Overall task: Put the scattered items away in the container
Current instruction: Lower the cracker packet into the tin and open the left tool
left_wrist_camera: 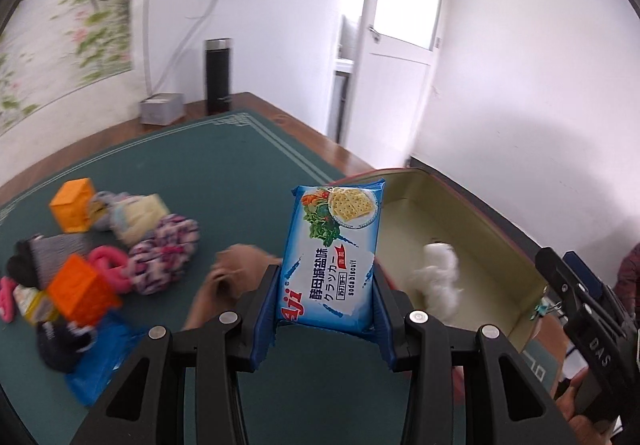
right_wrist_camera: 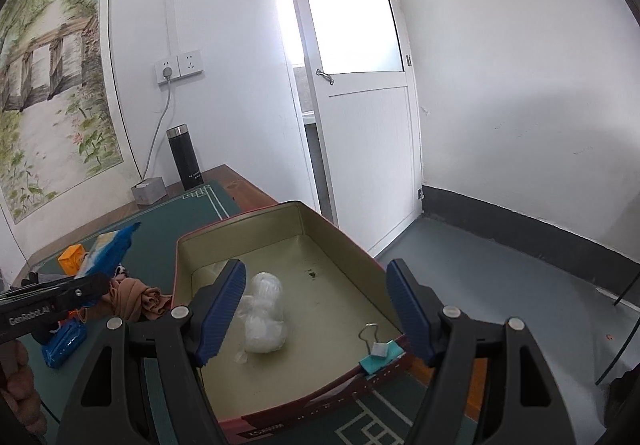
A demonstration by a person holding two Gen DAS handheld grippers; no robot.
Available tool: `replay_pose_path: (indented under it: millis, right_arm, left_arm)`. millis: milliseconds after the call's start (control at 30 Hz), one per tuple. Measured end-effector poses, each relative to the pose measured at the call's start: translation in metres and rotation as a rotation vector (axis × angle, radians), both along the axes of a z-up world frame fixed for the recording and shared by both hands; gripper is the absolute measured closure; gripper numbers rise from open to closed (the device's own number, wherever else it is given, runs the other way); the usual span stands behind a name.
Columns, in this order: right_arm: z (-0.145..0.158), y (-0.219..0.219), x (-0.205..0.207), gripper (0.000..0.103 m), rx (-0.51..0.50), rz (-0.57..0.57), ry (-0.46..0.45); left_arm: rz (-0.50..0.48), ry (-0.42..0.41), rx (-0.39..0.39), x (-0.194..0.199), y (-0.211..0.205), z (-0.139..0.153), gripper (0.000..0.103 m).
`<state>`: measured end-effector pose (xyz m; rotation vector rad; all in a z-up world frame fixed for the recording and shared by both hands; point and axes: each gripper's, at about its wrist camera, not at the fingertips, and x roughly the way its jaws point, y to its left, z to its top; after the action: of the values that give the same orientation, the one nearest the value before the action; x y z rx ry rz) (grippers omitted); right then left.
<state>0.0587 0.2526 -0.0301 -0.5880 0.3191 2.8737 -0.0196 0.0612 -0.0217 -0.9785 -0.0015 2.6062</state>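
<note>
left claw [left_wrist_camera: 326,297] clamped on blue soda biscuit pack [left_wrist_camera: 334,257], held above table [left_wrist_camera: 208,173] beside tin box [right_wrist_camera: 320,229]; right claw [right_wrist_camera: 316,309] apart over white bag [right_wrist_camera: 264,313] lying in box

Blue cracker packet [left_wrist_camera: 334,253]; orange cubes [left_wrist_camera: 74,211]; green mat [left_wrist_camera: 208,173]; cream-lined tin [right_wrist_camera: 320,257].
</note>
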Motion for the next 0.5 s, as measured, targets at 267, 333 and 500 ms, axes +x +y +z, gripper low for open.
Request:
replay_pose_path:
  millis: [267,333,500]
  right_arm:
    - [-0.001,0.017,0.000,0.027,-0.028,-0.027,0.005]
    - [-0.001,0.018,-0.001,0.027,-0.032,-0.026,0.007]
    - [0.000,0.015,-0.004,0.027,-0.025,-0.014,0.016]
  left_arm:
    - [-0.132,-0.026,-0.013,-0.037,0.077,-0.002,0.059]
    - [-0.139,-0.047,-0.021,-0.046,0.090,-0.007,0.059]
    - [-0.173,-0.082,-0.034,-0.054,0.109,-0.016,0.038]
